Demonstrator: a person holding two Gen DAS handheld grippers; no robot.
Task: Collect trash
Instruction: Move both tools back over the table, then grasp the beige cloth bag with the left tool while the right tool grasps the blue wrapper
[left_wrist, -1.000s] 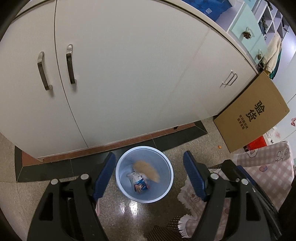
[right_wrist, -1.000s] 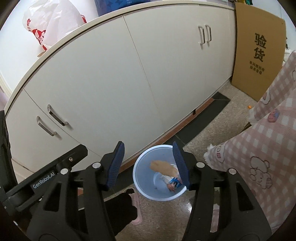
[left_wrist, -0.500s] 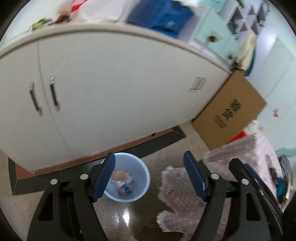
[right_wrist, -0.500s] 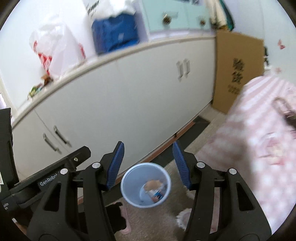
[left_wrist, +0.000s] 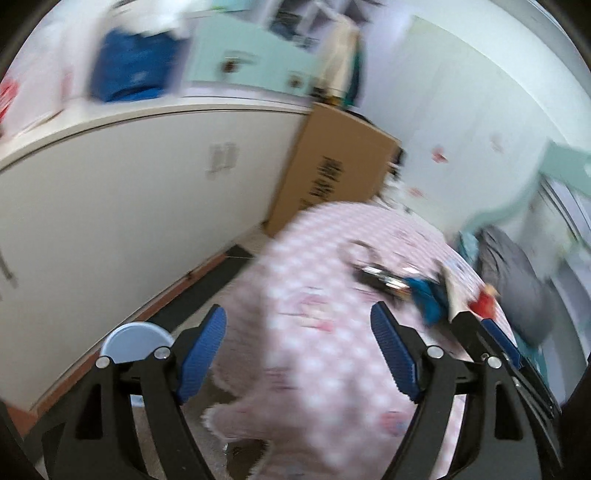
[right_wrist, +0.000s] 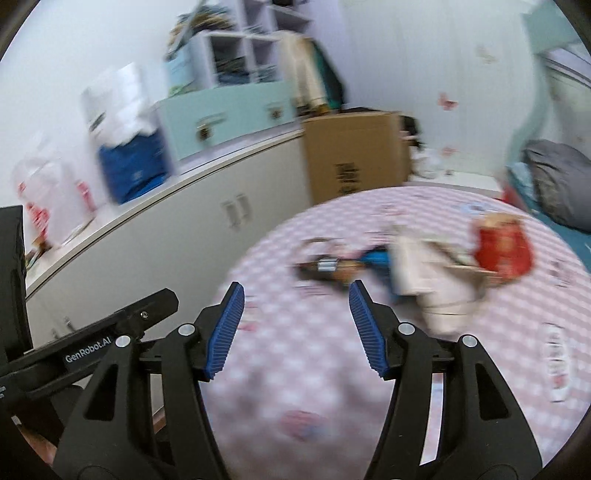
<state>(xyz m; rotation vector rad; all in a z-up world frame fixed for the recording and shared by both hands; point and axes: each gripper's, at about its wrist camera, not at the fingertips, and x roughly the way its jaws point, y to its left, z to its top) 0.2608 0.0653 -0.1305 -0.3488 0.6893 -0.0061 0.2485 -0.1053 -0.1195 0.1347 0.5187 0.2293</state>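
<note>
The blurred litter, a dark wrapper (right_wrist: 325, 267) and a red packet (right_wrist: 504, 251), lies on the pink checked surface (right_wrist: 314, 369) ahead of the right gripper (right_wrist: 295, 328), the nearer; both grippers' fingers (right_wrist: 227, 328) are apart and empty, as is the left gripper (left_wrist: 299, 354).

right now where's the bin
In the left wrist view, the bin sits low left on the floor by the cabinet, just behind the left gripper.

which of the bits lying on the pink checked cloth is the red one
The round red item at the far right of the cluster; the piece beside it is cream, the next is blue, and the leftmost is dark.
</note>
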